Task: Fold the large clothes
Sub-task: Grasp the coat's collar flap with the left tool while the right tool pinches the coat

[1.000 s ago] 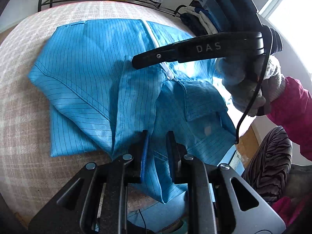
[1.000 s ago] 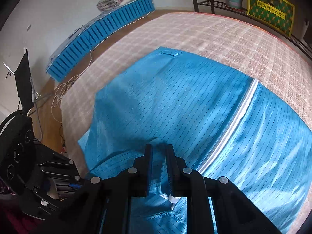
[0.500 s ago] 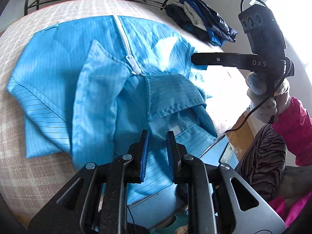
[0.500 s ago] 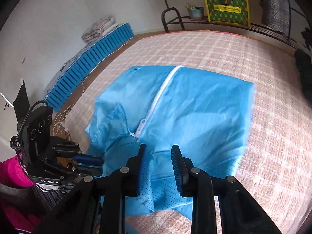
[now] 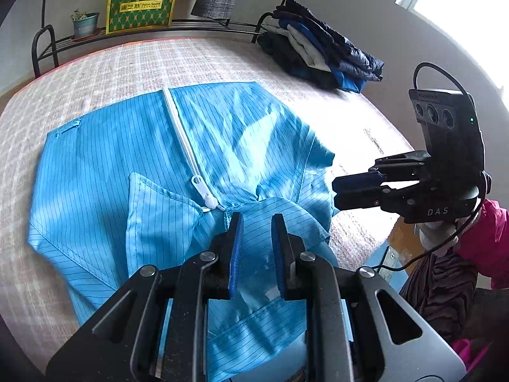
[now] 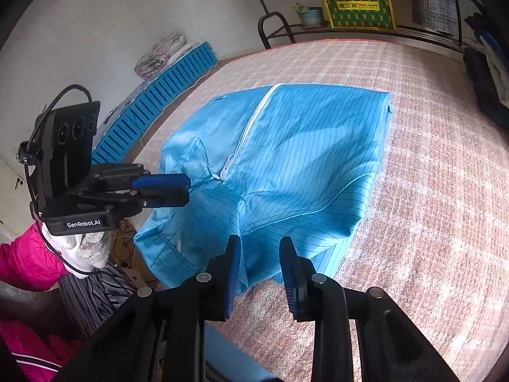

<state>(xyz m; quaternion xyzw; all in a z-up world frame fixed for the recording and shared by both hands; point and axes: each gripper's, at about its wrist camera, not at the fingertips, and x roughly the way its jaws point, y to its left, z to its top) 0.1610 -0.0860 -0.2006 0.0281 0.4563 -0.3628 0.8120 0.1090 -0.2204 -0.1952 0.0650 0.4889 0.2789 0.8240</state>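
Observation:
A blue pinstriped garment [image 5: 127, 159] with a white zipper [image 5: 181, 140] lies partly folded on the plaid-covered surface [image 5: 159, 60]. Its collar end is bunched towards me. My left gripper [image 5: 257, 232] hovers over the collar just below the zipper pull [image 5: 203, 191]. Its jaws stand slightly apart with nothing pinched. In the right wrist view the left gripper [image 6: 187, 187] sits at the garment's [image 6: 302, 146] left collar edge. My right gripper [image 6: 259, 245] is open above the garment's near hem and holds nothing. From the left wrist view the right gripper [image 5: 335, 191] floats off the garment's right side.
A pile of dark and blue clothes [image 5: 318, 57] sits at the far right corner. A black metal rack [image 5: 44, 44] behind carries a plant pot [image 5: 84, 25] and a green box [image 5: 141, 4]. A blue slatted panel [image 6: 152, 111] leans at the left wall. A person's pink sleeve [image 5: 486, 238] is at the right.
The right gripper let go of the fabric near the zipper, opened and pulled back towards the garment's near right side. The left gripper rose and drew back from the collar. The garment now lies flatter.

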